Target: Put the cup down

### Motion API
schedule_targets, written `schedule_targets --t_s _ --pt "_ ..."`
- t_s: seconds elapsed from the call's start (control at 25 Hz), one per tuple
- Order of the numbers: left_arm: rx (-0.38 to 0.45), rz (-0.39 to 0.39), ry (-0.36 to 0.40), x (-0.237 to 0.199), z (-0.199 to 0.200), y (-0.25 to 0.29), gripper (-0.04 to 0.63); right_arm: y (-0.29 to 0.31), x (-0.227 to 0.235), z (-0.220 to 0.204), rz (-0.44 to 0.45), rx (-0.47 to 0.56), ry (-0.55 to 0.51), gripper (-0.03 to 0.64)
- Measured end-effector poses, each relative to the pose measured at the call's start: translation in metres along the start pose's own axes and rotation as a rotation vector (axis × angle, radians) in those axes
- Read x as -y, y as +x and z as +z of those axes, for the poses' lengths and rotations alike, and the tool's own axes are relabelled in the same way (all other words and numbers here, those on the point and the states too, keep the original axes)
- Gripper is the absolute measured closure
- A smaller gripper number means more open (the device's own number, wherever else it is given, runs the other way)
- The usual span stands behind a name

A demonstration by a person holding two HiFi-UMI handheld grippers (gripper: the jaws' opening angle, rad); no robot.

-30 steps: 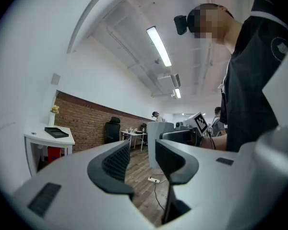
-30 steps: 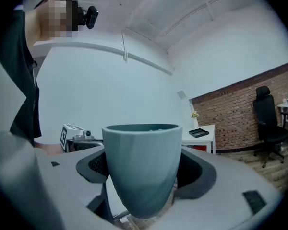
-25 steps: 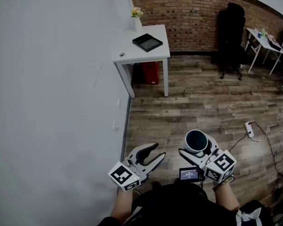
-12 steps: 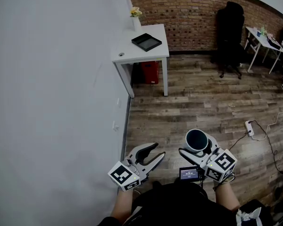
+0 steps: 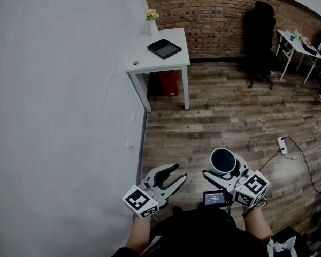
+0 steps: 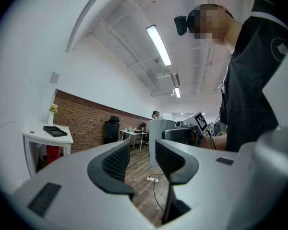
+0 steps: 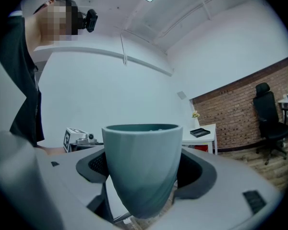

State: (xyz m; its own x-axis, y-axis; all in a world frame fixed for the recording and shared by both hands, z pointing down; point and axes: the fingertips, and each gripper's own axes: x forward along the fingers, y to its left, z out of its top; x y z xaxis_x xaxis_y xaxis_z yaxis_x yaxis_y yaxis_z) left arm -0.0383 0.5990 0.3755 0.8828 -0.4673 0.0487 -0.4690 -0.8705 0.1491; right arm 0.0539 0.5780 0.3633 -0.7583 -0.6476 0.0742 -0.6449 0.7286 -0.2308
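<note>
Between the jaws of the right gripper (image 5: 224, 168) sits the teal cup (image 7: 143, 164), upright and clamped by its side wall, over the wooden floor (image 5: 230, 116), well apart from the white table (image 5: 150, 63). It seems stiff, smooth, light, perhaps breakable. The left gripper (image 6: 141, 158) is parted and empty.

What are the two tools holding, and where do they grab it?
The right tool grips the cup by its two sides, below the rim. The left tool holds nothing.
</note>
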Motion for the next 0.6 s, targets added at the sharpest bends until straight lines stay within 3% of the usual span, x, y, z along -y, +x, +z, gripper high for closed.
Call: schedule_targets --t_s 0.6 --pt "-0.010 0.018 -0.010 -0.007 -0.004 0.031 0.439 -0.011 0.033 -0.001 -0.008 -0.002 0.005 0.232"
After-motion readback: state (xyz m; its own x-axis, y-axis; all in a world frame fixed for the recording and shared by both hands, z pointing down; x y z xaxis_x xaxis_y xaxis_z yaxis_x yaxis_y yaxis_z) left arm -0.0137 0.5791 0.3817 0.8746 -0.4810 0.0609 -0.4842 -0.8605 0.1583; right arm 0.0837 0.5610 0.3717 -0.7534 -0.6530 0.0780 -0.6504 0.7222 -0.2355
